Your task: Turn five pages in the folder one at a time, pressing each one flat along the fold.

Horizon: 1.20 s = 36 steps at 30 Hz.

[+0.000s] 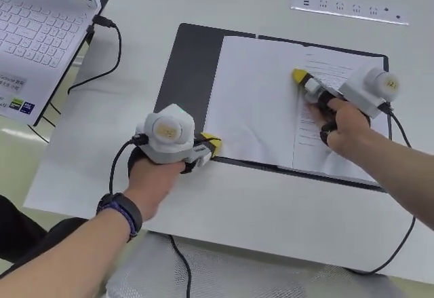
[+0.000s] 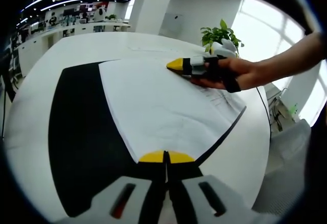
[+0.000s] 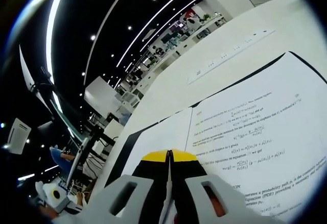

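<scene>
A black folder (image 1: 186, 74) lies open on the white table. A blank white page (image 1: 254, 101) lies turned over its left half, and a printed page (image 1: 342, 74) shows to the right of the fold. My right gripper (image 1: 300, 77) is shut, its yellow tips resting on the paper at the fold near the top; it also shows in the left gripper view (image 2: 176, 65). My left gripper (image 1: 210, 145) is shut, with its tips at the blank page's lower left corner, on the folder's front edge (image 2: 166, 156). In the right gripper view the shut tips (image 3: 167, 156) sit where the blank page (image 3: 153, 137) meets the printed page (image 3: 255, 132).
A white laptop (image 1: 41, 26) stands at the far left with a black cable (image 1: 112, 53) running off it. A white power strip (image 1: 349, 7) lies behind the folder. The table's front edge (image 1: 271, 250) is close to me.
</scene>
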Tool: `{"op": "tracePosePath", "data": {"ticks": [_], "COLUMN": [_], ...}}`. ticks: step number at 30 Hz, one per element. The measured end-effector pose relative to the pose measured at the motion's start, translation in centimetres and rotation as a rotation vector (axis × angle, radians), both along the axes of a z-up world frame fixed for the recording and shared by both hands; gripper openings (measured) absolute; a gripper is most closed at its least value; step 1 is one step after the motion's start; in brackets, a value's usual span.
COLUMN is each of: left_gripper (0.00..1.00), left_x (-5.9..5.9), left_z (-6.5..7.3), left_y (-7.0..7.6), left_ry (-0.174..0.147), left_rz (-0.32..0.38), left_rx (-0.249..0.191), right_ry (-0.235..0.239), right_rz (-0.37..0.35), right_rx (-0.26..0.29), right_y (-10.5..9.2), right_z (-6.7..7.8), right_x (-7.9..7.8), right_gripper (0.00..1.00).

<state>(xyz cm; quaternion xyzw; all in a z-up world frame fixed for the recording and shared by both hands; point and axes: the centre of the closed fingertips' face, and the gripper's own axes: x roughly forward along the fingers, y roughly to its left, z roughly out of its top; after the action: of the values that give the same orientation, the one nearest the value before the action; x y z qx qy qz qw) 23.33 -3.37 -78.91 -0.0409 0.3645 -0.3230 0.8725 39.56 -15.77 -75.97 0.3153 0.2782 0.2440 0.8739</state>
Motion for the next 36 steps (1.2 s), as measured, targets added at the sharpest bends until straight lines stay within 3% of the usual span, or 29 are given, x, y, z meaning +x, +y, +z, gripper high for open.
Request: {"op": "tracePosePath", "data": {"ticks": [2, 36], "left_gripper": [0.0, 0.0], "left_x": [0.0, 0.0], "left_z": [0.0, -0.1], "left_y": [0.0, -0.1], "left_ry": [0.001, -0.007], "left_rz": [0.0, -0.014], "left_rx": [-0.002, -0.003], "right_ry": [0.001, 0.003], "right_rz": [0.001, 0.006], "right_rx": [0.0, 0.01], "right_y": [-0.5, -0.8], "right_z": [-0.5, -0.1], "right_x": [0.3, -5.4], "right_gripper": [0.0, 0.0]}}
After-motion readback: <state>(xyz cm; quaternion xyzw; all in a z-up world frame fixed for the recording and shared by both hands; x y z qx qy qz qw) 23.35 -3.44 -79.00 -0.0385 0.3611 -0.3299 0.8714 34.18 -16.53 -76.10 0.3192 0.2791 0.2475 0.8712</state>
